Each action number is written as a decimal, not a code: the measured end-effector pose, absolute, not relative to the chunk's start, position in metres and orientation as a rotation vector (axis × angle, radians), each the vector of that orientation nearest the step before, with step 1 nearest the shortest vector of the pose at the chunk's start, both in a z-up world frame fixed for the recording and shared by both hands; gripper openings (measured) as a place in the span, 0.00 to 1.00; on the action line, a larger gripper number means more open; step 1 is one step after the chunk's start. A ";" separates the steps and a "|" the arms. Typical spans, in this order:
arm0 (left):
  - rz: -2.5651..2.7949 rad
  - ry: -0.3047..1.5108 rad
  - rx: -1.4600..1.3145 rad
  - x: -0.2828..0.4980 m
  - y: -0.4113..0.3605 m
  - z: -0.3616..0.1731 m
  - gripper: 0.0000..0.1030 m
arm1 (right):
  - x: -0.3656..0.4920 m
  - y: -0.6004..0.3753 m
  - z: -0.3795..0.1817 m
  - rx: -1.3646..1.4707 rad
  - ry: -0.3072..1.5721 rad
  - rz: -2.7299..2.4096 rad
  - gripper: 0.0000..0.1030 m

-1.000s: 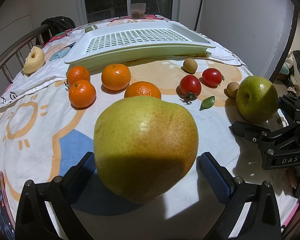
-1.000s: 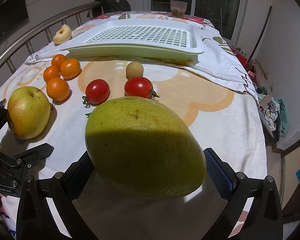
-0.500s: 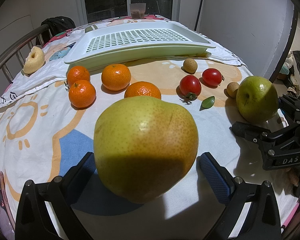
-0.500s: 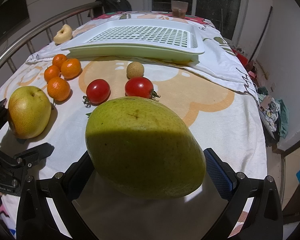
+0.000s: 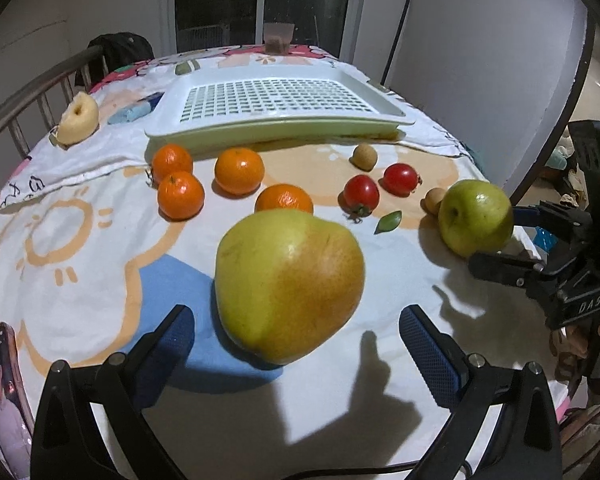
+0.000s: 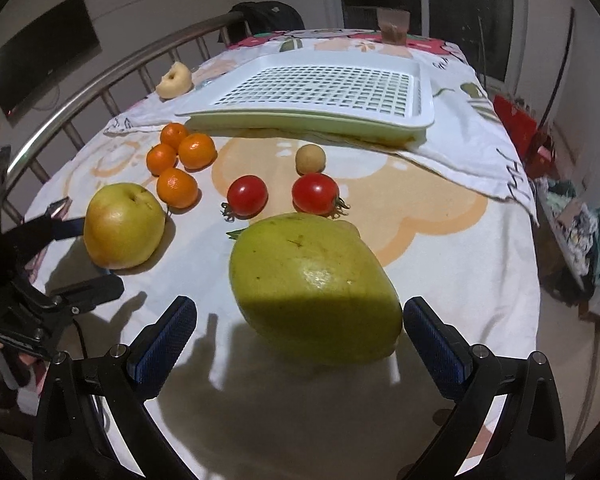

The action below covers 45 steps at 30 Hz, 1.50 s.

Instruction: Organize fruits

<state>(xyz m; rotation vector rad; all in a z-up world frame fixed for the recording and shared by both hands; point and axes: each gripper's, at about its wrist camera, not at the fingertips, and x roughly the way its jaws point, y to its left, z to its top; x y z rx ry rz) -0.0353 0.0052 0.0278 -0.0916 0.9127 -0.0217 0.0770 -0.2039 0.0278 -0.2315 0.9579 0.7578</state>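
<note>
A yellow pear lies on the cloth just ahead of my left gripper, which is open, its blue pads wide of the fruit. A green pear lies the same way before my open right gripper. Each view shows the other gripper: the right gripper flanks the green pear, the left gripper flanks the yellow pear. Several oranges, two tomatoes and a small brown fruit sit in front of the white slotted tray.
A second small brown fruit and a green leaf lie near the green pear. A pale ring-shaped piece sits by the metal rail. A cup stands behind the tray. A phone lies at the near left edge.
Both grippers have drawn back and up, so each pear looks smaller and sits nearer the fingertips. The scene has turned dimmer. The fingers stay as wide apart as before.
</note>
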 end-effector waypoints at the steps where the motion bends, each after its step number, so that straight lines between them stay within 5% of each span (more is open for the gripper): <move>1: -0.022 0.912 -0.090 -0.034 0.005 0.028 1.00 | 0.076 -0.203 0.028 -0.245 0.950 0.757 1.00; 32: -0.015 0.931 -0.130 -0.015 0.013 0.021 1.00 | 0.090 -0.196 0.020 -0.289 0.986 0.771 1.00; 41: -0.010 0.951 -0.130 -0.006 0.014 0.015 0.93 | 0.095 -0.190 0.015 -0.300 1.003 0.790 0.84; 45: -0.013 0.968 -0.141 -0.001 0.015 0.012 0.81 | 0.100 -0.190 0.013 -0.296 1.008 0.796 0.76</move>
